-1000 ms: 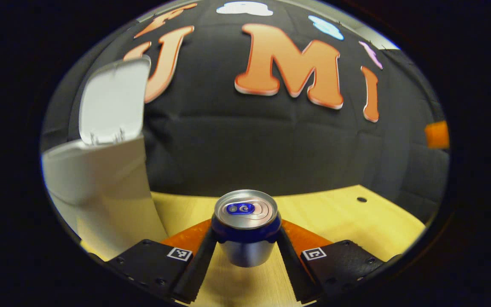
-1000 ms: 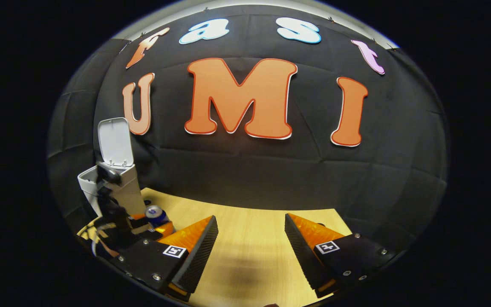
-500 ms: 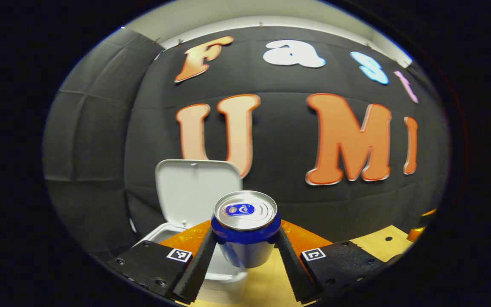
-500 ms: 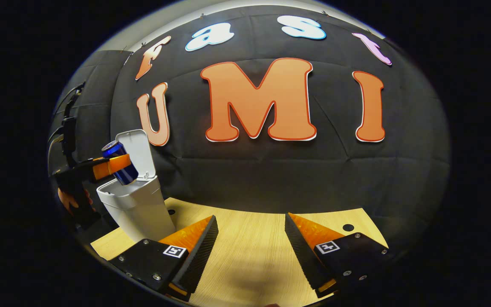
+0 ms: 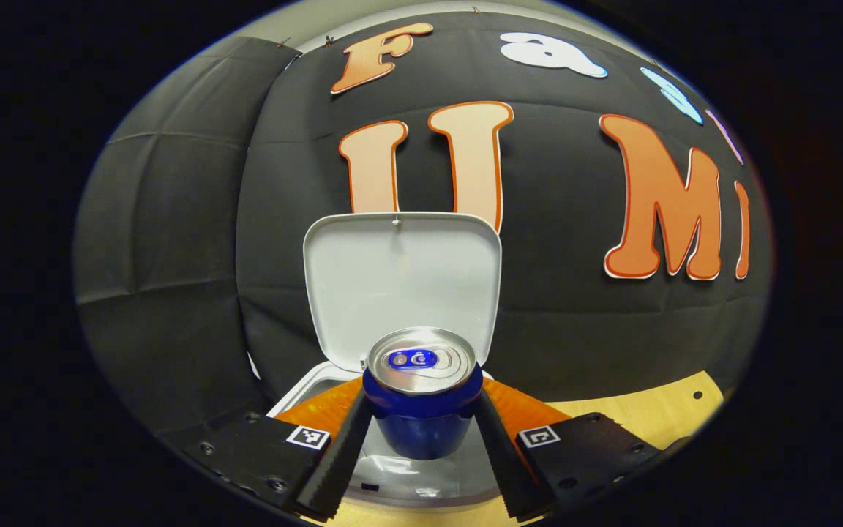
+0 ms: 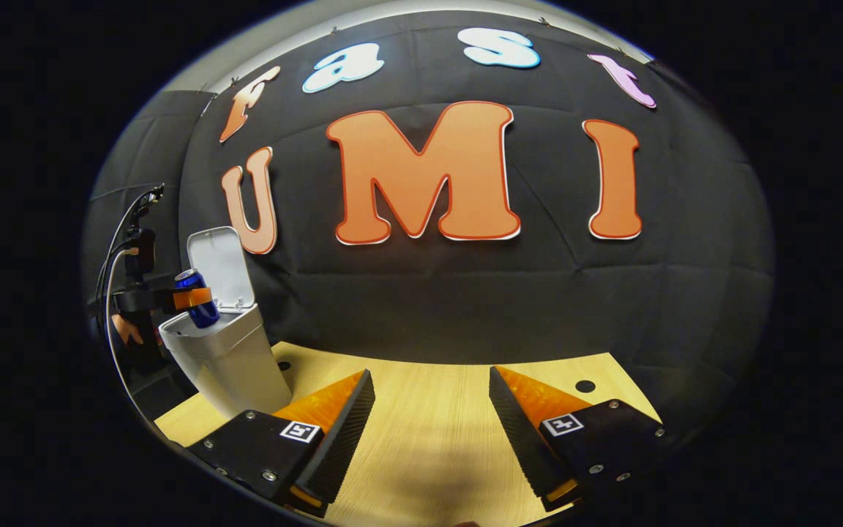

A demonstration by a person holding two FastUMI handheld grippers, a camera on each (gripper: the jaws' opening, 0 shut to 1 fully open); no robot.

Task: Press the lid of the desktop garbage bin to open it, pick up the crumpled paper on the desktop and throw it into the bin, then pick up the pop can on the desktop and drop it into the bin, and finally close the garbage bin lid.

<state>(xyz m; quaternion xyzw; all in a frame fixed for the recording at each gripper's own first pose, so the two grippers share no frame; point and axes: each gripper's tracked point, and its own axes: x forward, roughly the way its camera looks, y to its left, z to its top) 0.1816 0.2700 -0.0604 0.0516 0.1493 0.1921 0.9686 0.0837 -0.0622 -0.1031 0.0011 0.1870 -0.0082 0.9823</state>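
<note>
Left gripper view: pop can [image 5: 421,395] between jaws.

My right gripper [image 6: 429,432] hangs open over table [image 6: 421,395]; far left, other gripper [image 6: 173,298] grips can [image 6: 198,311] above bin [image 6: 227,359], lid [image 6: 218,267] up.

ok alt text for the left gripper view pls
The left hand-held gripper clamps an upright blue aluminium pop can above the open white plastic desktop bin. The bin's raised white lid stands behind the can.

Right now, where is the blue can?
The pop can is clamped in the left gripper, held just above the open garbage bin, before its raised lid.
</note>
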